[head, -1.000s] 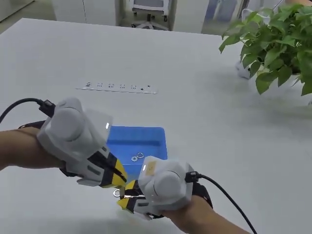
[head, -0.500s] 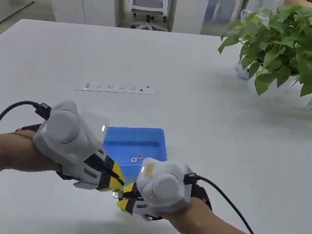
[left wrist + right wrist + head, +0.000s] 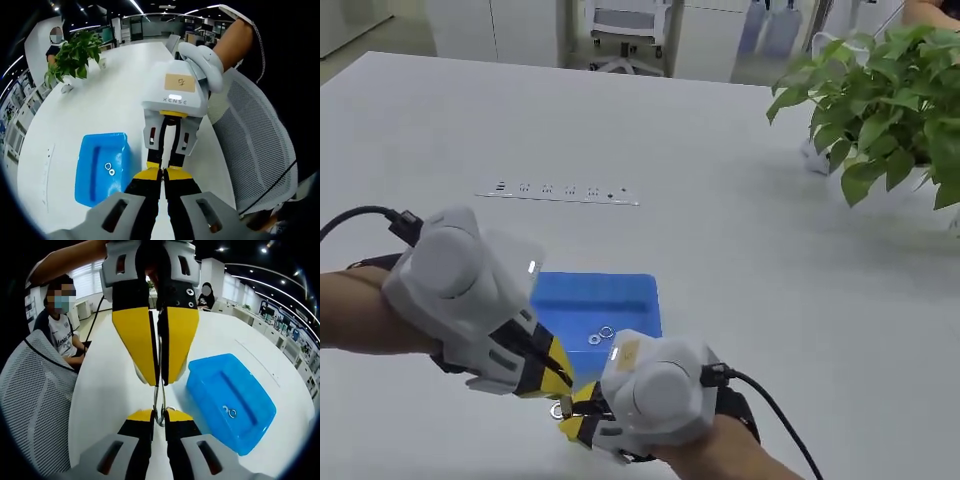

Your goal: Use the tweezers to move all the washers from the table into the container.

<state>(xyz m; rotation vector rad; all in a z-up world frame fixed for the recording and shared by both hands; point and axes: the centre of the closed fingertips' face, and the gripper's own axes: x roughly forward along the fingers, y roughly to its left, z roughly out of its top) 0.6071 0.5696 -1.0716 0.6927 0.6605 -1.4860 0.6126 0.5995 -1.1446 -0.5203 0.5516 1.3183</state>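
Note:
A blue container (image 3: 620, 296) sits on the white table (image 3: 720, 220) with two washers (image 3: 600, 335) inside. My left gripper (image 3: 556, 376) comes in from the left and my right gripper (image 3: 576, 414) from the bottom, jaw tips almost touching just in front of the container. In the right gripper view thin metal tweezers (image 3: 159, 390) run from the left gripper's (image 3: 159, 375) shut yellow jaws down into my right gripper (image 3: 159, 418), which is shut on them too. One washer (image 3: 558, 410) lies on the table by the tips. The container (image 3: 100, 167) lies left of my left gripper (image 3: 163, 175).
A power strip (image 3: 560, 192) lies beyond the container. A potted plant (image 3: 880, 100) stands at the far right. Cables trail from both grippers. A mesh office chair (image 3: 35, 405) is near the table's edge, with a seated person (image 3: 62, 335) behind it.
The head camera has tipped slightly, shifting the whole picture down. Both grippers stay tip to tip in front of the container, the left one edging a little lower and left.

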